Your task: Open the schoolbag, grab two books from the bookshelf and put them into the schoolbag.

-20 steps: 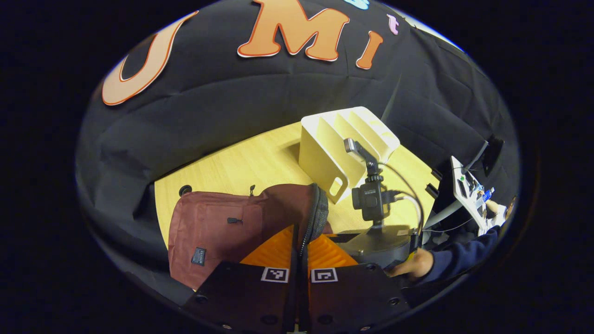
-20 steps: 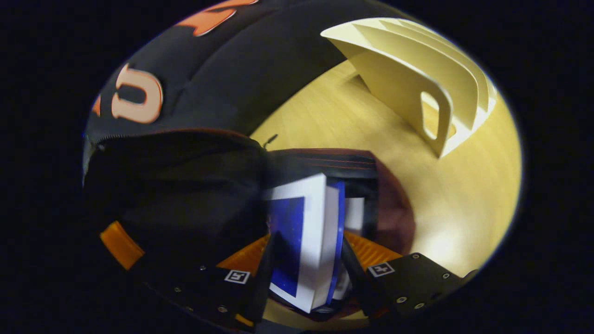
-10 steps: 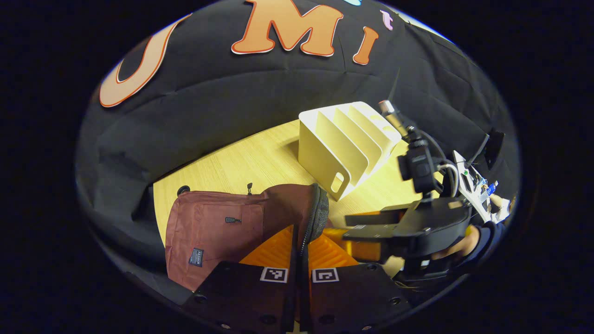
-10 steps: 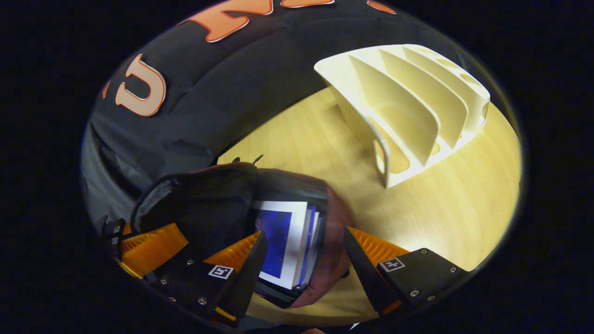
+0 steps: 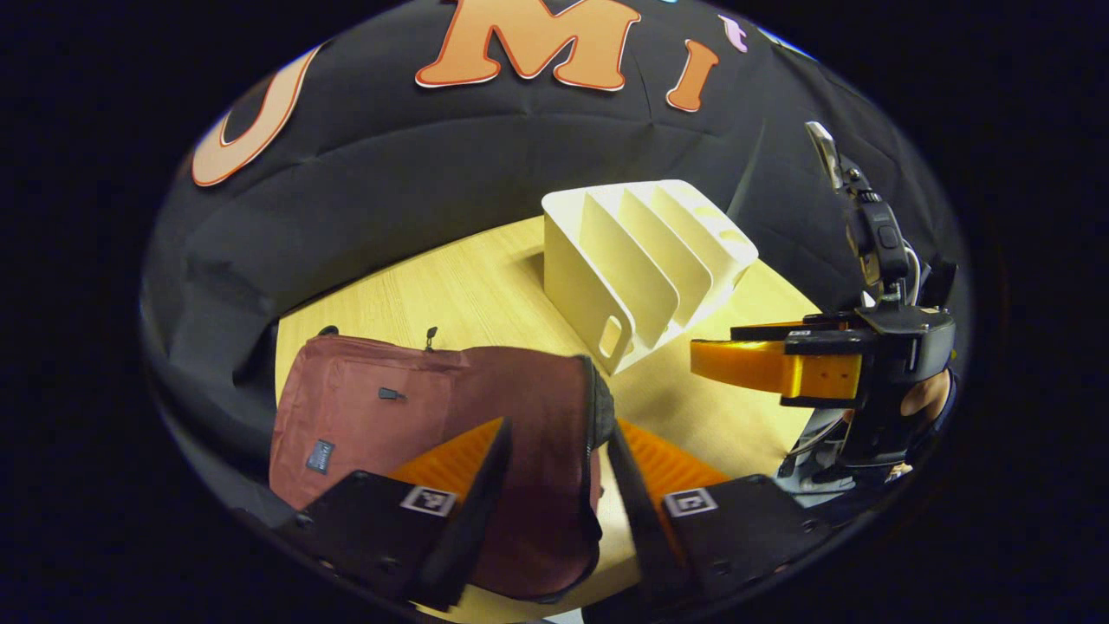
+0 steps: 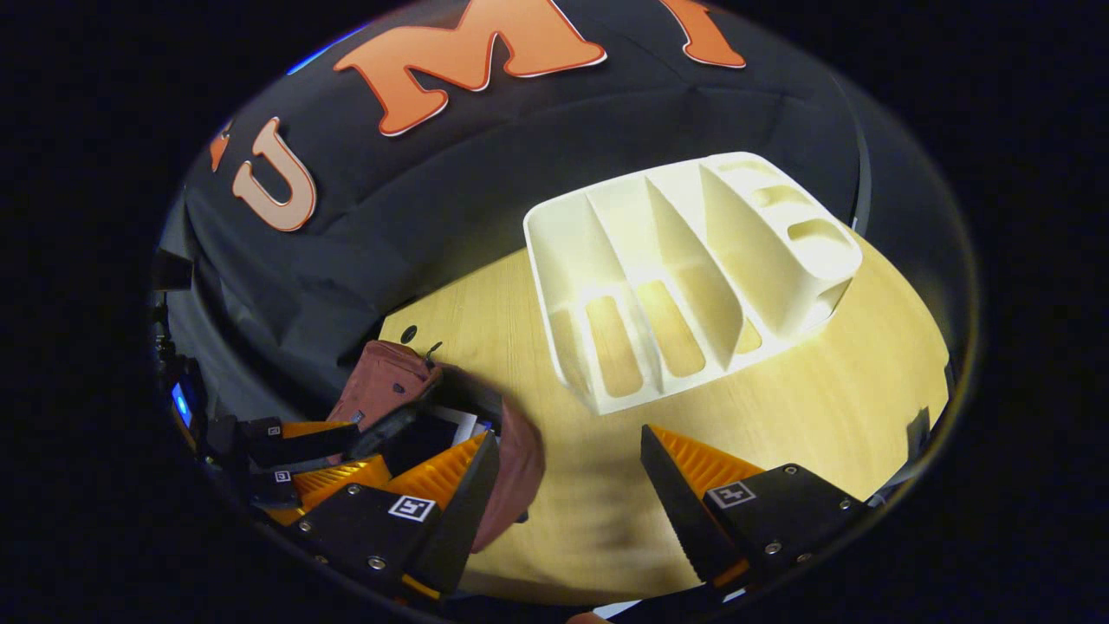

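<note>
1. In the left gripper view, your schoolbag, maroon, lies flat on the left part of the wooden table, its front pocket to the left and its zippered opening at its right end.
2. Your left gripper hovers over the bag's right end with its jaws spread wide and nothing between the 2 fingers; the bag's rim lies below the gap.
3. The cream bookshelf stands on the table just beyond and to the right of the bag, apart from it. Its slots hold no books.
4. At the far right of that view your right gripper is held level above the table, orange fingers pointing left. A hand grips it from behind.
5. In the right gripper view, the schoolbag sits at the lower left. A white edge shows inside its opening; you cannot tell from this whether it is a book.
6. Your right gripper has its jaws wide apart, holding nothing, over bare table.
7. The bookshelf lies ahead of it, well clear of both fingers.
</note>
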Demonstrator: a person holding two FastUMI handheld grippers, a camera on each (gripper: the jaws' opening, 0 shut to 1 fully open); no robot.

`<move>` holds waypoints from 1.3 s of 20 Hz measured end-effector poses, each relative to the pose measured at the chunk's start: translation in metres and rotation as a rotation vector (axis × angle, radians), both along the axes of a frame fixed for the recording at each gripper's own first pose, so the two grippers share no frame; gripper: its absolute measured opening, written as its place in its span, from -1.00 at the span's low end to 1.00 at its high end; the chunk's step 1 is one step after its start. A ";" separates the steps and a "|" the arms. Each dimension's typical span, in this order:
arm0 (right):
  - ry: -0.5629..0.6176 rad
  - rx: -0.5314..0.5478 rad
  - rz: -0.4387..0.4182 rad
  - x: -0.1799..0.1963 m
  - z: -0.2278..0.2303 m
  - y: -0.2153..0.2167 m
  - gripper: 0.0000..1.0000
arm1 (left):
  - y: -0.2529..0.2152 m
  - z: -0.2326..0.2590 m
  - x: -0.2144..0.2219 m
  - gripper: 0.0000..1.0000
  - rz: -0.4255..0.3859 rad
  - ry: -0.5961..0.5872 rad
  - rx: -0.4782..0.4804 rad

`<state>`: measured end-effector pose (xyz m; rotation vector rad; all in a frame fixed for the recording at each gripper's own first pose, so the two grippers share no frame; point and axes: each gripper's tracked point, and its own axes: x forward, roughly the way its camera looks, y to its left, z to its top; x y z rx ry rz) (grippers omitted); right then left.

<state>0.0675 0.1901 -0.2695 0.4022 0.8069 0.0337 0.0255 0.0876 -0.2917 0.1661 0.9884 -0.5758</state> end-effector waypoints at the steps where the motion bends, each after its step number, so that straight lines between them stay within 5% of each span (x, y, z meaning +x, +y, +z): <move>1: -0.011 -0.007 0.018 -0.002 0.004 -0.012 0.95 | -0.010 -0.001 -0.003 0.84 0.026 -0.004 -0.002; 8: -0.137 -0.068 0.086 -0.016 0.044 -0.092 0.95 | -0.087 0.030 -0.016 0.96 0.180 -0.134 -0.015; 16: -0.397 -0.207 0.099 -0.037 0.134 -0.166 0.94 | -0.148 0.121 -0.037 0.96 0.401 -0.405 -0.073; 26: -0.646 -0.303 0.035 -0.050 0.203 -0.171 0.94 | -0.144 0.210 -0.042 0.94 0.459 -0.700 -0.095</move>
